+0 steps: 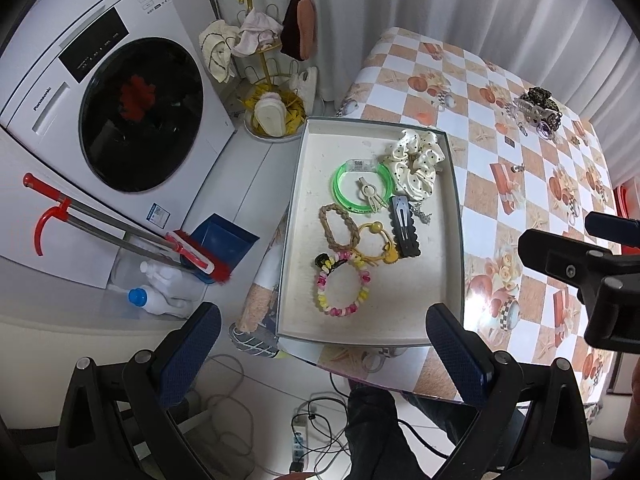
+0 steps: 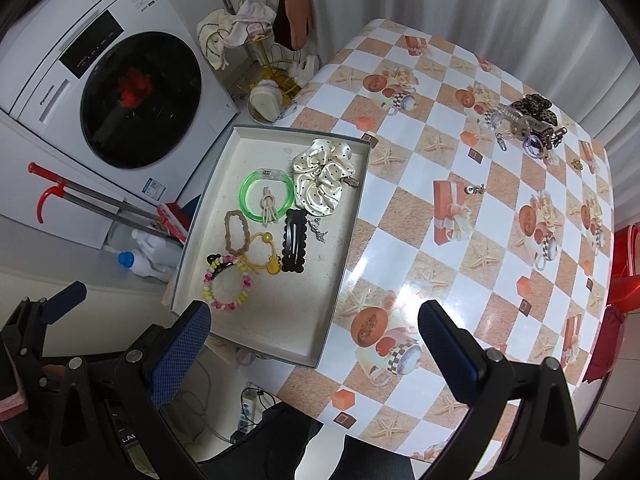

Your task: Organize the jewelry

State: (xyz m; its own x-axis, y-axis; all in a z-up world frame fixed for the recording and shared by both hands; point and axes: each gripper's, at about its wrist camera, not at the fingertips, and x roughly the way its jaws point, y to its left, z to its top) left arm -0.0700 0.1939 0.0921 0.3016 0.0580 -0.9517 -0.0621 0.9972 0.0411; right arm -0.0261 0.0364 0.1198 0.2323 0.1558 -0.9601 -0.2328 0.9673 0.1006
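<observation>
A shallow white tray (image 1: 400, 312) (image 2: 280, 320) lies on the table's left edge. It holds a green bangle (image 1: 362, 188) (image 2: 266, 196), a cream dotted scrunchie (image 1: 416, 164) (image 2: 324, 178), a black clip (image 1: 406, 228) (image 2: 294, 246), a brown braided tie (image 1: 338, 226), a yellow tie (image 1: 380, 244) and a pink-yellow bead bracelet (image 1: 342, 288) (image 2: 228, 286). Loose hair claws and small trinkets (image 1: 536, 110) (image 2: 528, 122) sit at the table's far side; a small charm (image 2: 474, 189) lies mid-table. My left gripper (image 1: 324, 356) hovers open and empty above the tray's near edge. My right gripper (image 2: 316, 354) is open and empty.
The checkered tablecloth (image 2: 460, 248) covers the table. A washing machine (image 1: 100, 100), broom and dustpan (image 1: 208, 248), bottles (image 1: 160, 292) and a drying rack (image 1: 264, 60) stand on the floor to the left. Cables and a power strip (image 1: 304, 432) lie below.
</observation>
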